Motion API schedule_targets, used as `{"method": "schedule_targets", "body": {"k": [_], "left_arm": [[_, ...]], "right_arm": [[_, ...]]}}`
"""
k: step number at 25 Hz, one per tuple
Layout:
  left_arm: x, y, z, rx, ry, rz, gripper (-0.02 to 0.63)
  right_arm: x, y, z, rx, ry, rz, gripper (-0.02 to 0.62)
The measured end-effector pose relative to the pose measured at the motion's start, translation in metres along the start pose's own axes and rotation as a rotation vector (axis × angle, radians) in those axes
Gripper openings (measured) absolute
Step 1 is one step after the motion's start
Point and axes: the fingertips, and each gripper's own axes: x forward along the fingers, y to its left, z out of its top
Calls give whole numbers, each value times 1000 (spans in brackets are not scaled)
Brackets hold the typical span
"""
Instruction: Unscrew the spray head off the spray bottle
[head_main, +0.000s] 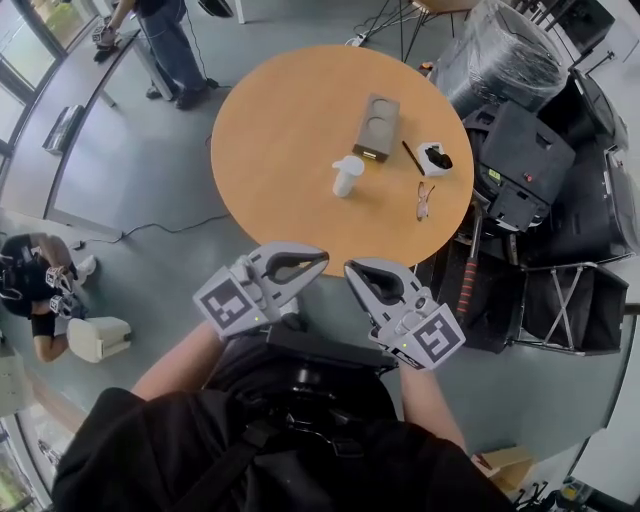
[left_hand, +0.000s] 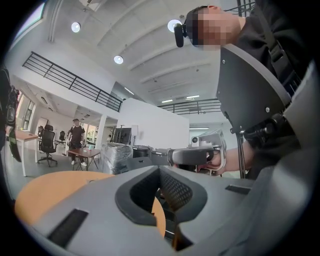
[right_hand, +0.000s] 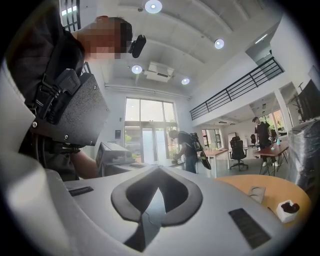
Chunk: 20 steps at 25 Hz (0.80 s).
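White and small, the spray bottle (head_main: 345, 182) is standing up near the middle of the round orange surface (head_main: 270, 150). From where you are standing, it is waiting at 12 o'clock, well apart from both grippers. A grey tray (head_main: 376, 127) is sitting at 1 o'clock from the bottle. A little white box (head_main: 434, 158) is lying at 3 o'clock, and a pair of glasses (head_main: 425, 200) at 4 o'clock.

Your left gripper (head_main: 316, 260) is clenched tight with nothing in it. Your right gripper (head_main: 356, 272) is clenched and empty too. Both are hanging in front of you, off the near edge of the surface, with their tips close together.

The bottle is looking like smooth plastic, so it is probably light and slippery. It may be tipping or sliding if you are bumping it. The sides may be squashing in if you are squeezing hard.

I am thinking one gripper should be holding the round body, down low, to keep it from turning. The other should be taking the spray head (head_main: 351, 162) at its neck ring, where it screws on, not at the thin nozzle.
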Motion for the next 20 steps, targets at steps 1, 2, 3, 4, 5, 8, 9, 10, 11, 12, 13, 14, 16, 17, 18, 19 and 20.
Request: {"method": "schedule_targets", "body": {"k": [1, 2, 3, 4, 5, 8, 9, 10, 11, 12, 13, 14, 16, 17, 18, 19, 20], "left_arm": [[0, 10, -1, 2, 2, -7, 3], [0, 19, -2, 7, 5, -13, 3], [0, 29, -4, 16, 9, -18, 3], [0, 39, -7, 26, 14, -21, 3], [1, 48, -10, 34, 20, -23, 3], [4, 74, -17, 27, 25, -27, 3], [4, 82, -20, 22, 24, -29, 3], [4, 90, -22, 18, 24, -29, 5], [4, 97, -24, 13, 25, -27, 12], [4, 104, -27, 8, 29, -25, 12], [5, 111, -29, 4, 32, -21, 12], [6, 117, -31, 1, 34, -18, 12], [12, 129, -37, 0, 36, -9, 12], [15, 135, -41, 2, 37, 0, 12], [19, 143, -46, 9, 37, 13, 12], [24, 150, -52, 17, 37, 28, 12], [29, 158, -58, 20, 37, 43, 12]], "right_arm": [[8, -6, -1, 1, 4, -10, 0], [15, -13, -3, 3, 8, -19, -1], [22, -19, -5, 5, 12, -29, 0], [28, -26, -8, 7, 16, -40, 0], [34, -33, -11, 9, 18, -52, 0], [50, -53, -16, 11, 26, -87, 0], [55, -59, -17, 10, 28, -97, 0], [60, -63, -19, 8, 29, -106, 0], [64, -67, -20, 5, 31, -115, 0], [68, -71, -22, 5, 33, -122, 0], [71, -75, -24, 6, 35, -128, 0], [74, -80, -27, 8, 38, -132, 0], [79, -91, -33, 11, 48, -139, 0], [81, -98, -37, 12, 50, -145, 0], [83, -107, -42, 13, 50, -153, 0], [84, -117, -47, 14, 46, -163, 0], [86, -126, -52, 16, 42, -173, 0]]}}
